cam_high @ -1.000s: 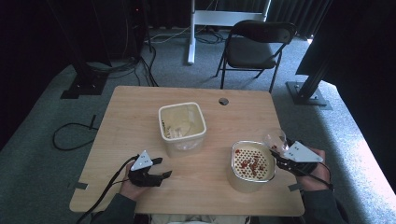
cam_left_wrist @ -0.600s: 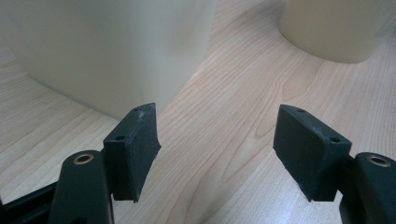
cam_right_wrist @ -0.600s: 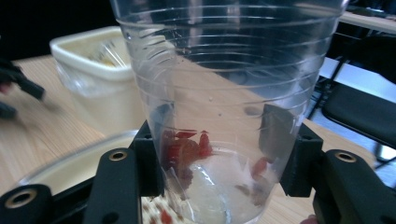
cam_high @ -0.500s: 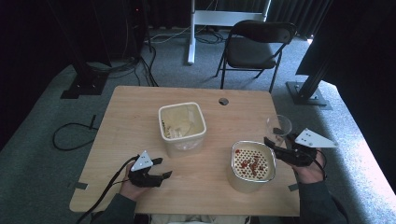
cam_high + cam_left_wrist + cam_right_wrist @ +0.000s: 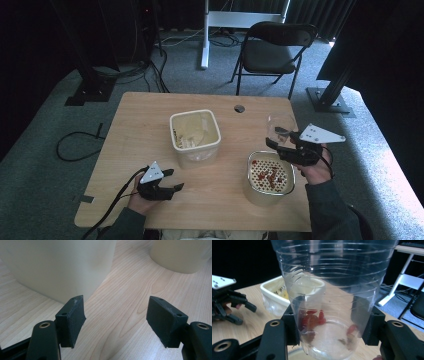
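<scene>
high view: my right gripper (image 5: 283, 140) clamps a clear ribbed plastic cup (image 5: 281, 126) above the light wooden table (image 5: 150, 125), just beyond the round steel strainer bowl of red bits (image 5: 270, 177); my left gripper (image 5: 172, 181) rests near the cream square plastic tub (image 5: 194, 135).
left gripper view: jaws apart, nothing between.
right gripper view: cup (image 5: 332, 297) gripped low, red scraps inside.

Wooden table (image 5: 145, 125), cream tub (image 5: 195, 137), round strainer bowl (image 5: 269, 179)
</scene>
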Demonstrator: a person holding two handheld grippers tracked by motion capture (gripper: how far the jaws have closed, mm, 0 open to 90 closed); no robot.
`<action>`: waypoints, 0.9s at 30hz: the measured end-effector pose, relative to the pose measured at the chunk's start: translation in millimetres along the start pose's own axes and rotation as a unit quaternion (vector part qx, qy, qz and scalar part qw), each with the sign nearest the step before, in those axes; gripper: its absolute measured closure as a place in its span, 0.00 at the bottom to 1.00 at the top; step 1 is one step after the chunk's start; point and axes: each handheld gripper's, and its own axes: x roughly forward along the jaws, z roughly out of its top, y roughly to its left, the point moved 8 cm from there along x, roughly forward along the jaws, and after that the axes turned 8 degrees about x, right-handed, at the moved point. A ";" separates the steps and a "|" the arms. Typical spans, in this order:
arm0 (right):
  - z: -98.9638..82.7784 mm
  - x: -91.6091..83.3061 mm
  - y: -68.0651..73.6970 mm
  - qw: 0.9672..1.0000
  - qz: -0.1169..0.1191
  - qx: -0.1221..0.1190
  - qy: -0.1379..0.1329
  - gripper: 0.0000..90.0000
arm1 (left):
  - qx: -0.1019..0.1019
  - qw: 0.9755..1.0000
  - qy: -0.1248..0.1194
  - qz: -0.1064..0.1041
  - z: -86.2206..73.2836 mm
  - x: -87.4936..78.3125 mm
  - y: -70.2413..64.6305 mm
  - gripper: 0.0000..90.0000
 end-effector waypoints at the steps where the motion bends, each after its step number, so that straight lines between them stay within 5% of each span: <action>1: 2.4 2.5 1.7 1.000 0.003 0.000 0.000 0.50 | 0.001 1.000 0.000 0.001 0.0 -0.1 0.4 0.35; 27: 37.6 67.8 50.7 0.997 0.079 0.003 0.004 0.49 | 0.001 1.000 -0.003 0.002 0.2 -1.2 1.5 0.35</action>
